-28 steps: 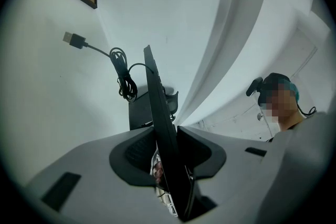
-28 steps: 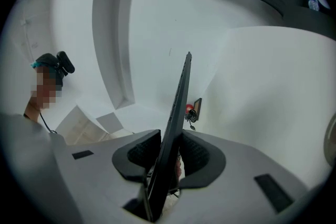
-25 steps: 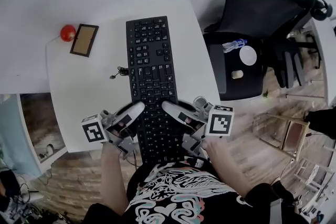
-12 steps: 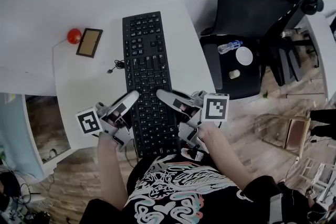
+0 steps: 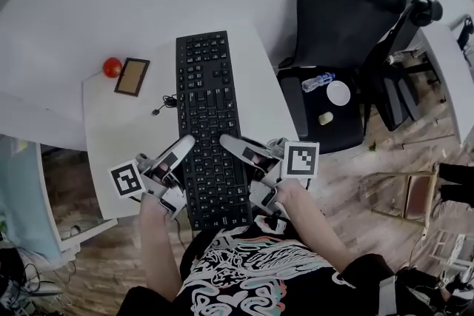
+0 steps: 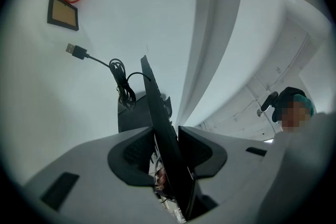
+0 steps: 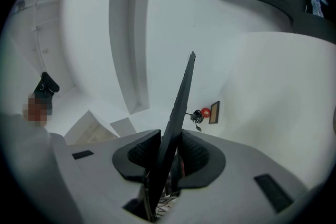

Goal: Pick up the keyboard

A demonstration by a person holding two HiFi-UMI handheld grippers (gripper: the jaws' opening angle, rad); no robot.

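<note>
Keyboard point(image 5: 211, 122): black, full-size, long axis running near to far over the white bench point(image 5: 111, 137). Near end overhanging the bench's near edge, close to the torso; far end just short of the far edge.
Lift: not settled from these views. Pinched on both sides, yet no clear gap visible under the far end.
Left gripper point(image 5: 185, 142): grasping the keyboard's left long edge toward the near end, one jaw over the keys, one beneath. Jaws just eased open a little, with the slab between the pads and touching both.
Right gripper point(image 5: 226, 140): clenched on the right long edge directly opposite, slab seen edge-on and pressed from both sides.
Why held so: overhang probably there to let the lower jaws slide underneath. Matched grips opposite each other likely meant to stop the long board twisting. Both sit near one end, so sag at the far end is a fair risk.
Pose: both grippers level, angled inward to form a V. Left forearm point(image 5: 159, 248) and right forearm point(image 5: 315, 233) reaching in from the near side, either side of the torso.
Cable point(image 5: 167, 101): coiled just left of the keyboard, plug loose on the bench, so apparently no tether.
Surroundings: red ball point(image 5: 112, 67) and small framed panel point(image 5: 132, 76) at the far left, well apart from the keyboard. Black office chair point(image 5: 341, 18) right of the bench.
</note>
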